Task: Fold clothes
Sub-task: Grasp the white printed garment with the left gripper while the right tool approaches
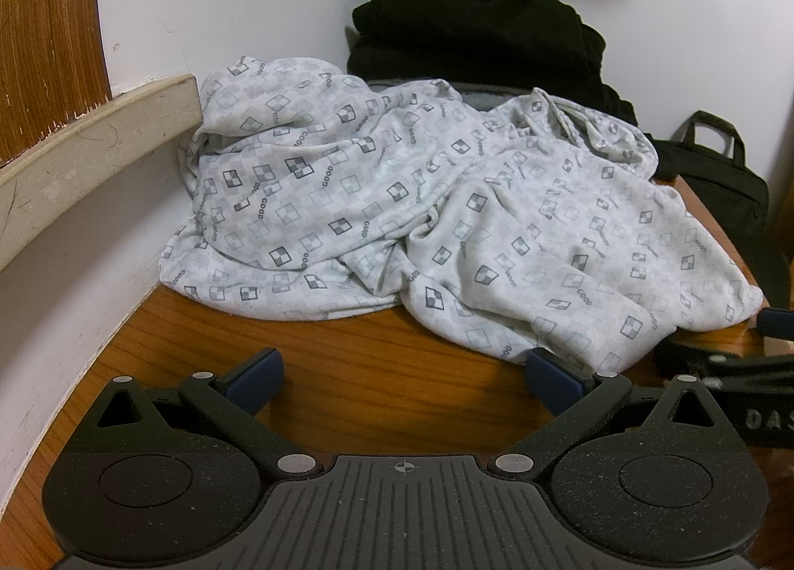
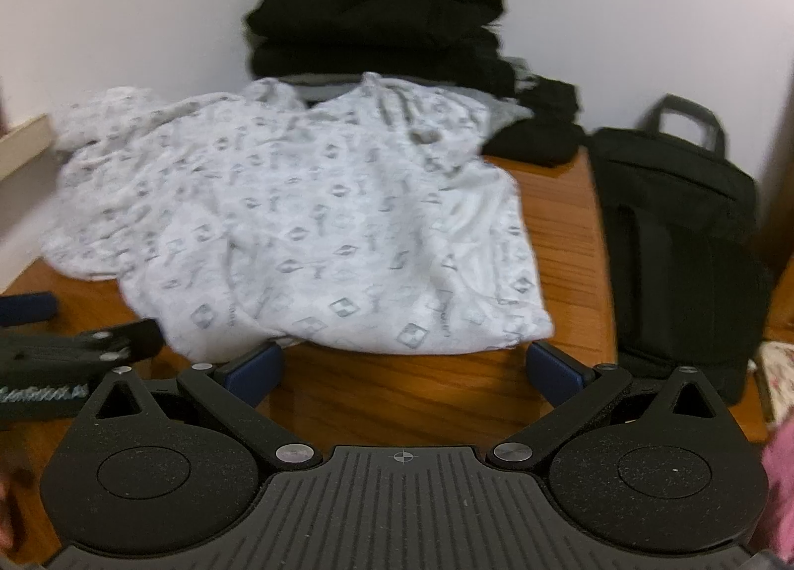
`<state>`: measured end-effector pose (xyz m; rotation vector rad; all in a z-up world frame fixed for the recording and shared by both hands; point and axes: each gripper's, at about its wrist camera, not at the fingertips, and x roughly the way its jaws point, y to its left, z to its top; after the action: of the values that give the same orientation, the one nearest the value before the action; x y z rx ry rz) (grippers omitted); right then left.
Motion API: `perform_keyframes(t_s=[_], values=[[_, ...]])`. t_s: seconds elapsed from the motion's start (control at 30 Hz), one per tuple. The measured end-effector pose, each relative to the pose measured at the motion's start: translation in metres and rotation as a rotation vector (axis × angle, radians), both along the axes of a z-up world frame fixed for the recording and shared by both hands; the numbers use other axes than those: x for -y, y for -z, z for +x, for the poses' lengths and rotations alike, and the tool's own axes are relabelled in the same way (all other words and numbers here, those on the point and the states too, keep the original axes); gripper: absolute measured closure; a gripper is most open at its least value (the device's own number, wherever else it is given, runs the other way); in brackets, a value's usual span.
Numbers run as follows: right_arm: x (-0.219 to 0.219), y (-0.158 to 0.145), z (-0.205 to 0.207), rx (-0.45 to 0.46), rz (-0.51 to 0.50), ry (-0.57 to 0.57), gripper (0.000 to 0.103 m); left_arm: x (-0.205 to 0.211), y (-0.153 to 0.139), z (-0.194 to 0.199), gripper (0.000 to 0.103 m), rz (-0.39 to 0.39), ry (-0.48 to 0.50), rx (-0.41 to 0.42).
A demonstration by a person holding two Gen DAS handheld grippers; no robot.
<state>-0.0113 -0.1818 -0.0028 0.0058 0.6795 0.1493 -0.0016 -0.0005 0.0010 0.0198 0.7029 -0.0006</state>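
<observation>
Left wrist view: left gripper (image 1: 404,374) jaws apart, empty, low over the tabletop (image 1: 347,361) near edge; crumpled white patterned shirt (image 1: 397,217) heaped mid-tabletop against the back wall, black clothes pile (image 1: 476,29) behind. Right wrist view, blurred: right gripper (image 2: 404,371) jaws apart, empty, at the shirt's near hem. Step looks like pre-grasp; next, pinch hem corners and spread flat. Black laptop bag (image 2: 680,242) crowds the right edge.

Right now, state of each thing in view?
Shirt: crumpled, unfolded, on table.
Black clothes: piled behind shirt, against wall.
Bag: right of the shirt, handle up.
Left gripper: open, empty.
Right gripper: open, empty.
</observation>
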Motion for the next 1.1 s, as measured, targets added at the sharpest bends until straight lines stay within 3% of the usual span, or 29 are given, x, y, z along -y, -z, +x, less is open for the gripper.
perform_keyframes(t_s=[0.13, 0.27, 0.37, 0.5, 0.63, 0.7, 0.83, 0.9, 0.97, 1.03, 1.1], values=[[0.013, -0.008, 0.002, -0.016, 0.064, -0.122, 0.000, 0.004, -0.006, -0.013, 0.000, -0.040, 0.051, 0.041], [0.031, -0.023, 0.006, 0.052, 0.113, -0.262, 0.000, 0.004, -0.020, -0.020, 0.000, -0.020, 0.049, 0.124], [0.050, -0.037, 0.017, 0.100, 0.145, -0.372, 0.000, -0.003, -0.036, -0.029, 0.000, -0.017, 0.019, 0.157], [0.070, -0.056, 0.049, 0.138, 0.130, -0.497, 0.000, -0.019, -0.051, -0.045, 0.000, -0.084, -0.057, 0.202], [0.088, -0.073, 0.096, 0.181, 0.124, -0.585, 0.001, -0.031, -0.055, -0.055, 0.000, -0.109, -0.128, 0.179], [0.095, -0.080, 0.123, 0.202, 0.105, -0.626, 0.008, -0.032, -0.056, -0.060, 0.000, -0.111, -0.165, 0.177], [0.111, -0.084, 0.174, 0.183, 0.088, -0.678, 0.041, -0.021, -0.059, -0.063, 0.004, -0.111, -0.215, 0.166], [0.118, -0.082, 0.191, 0.175, 0.077, -0.712, 0.050, -0.006, -0.062, -0.061, 0.008, -0.110, -0.221, 0.161], [0.126, -0.078, 0.201, 0.170, 0.071, -0.750, 0.068, 0.013, -0.064, -0.055, 0.024, -0.111, -0.205, 0.158], [0.132, -0.073, 0.209, 0.156, 0.081, -0.766, 0.076, 0.037, -0.065, -0.044, 0.036, -0.115, -0.182, 0.156], [0.137, -0.067, 0.211, 0.145, 0.090, -0.775, 0.081, 0.063, -0.065, -0.030, 0.041, -0.117, -0.151, 0.152]])
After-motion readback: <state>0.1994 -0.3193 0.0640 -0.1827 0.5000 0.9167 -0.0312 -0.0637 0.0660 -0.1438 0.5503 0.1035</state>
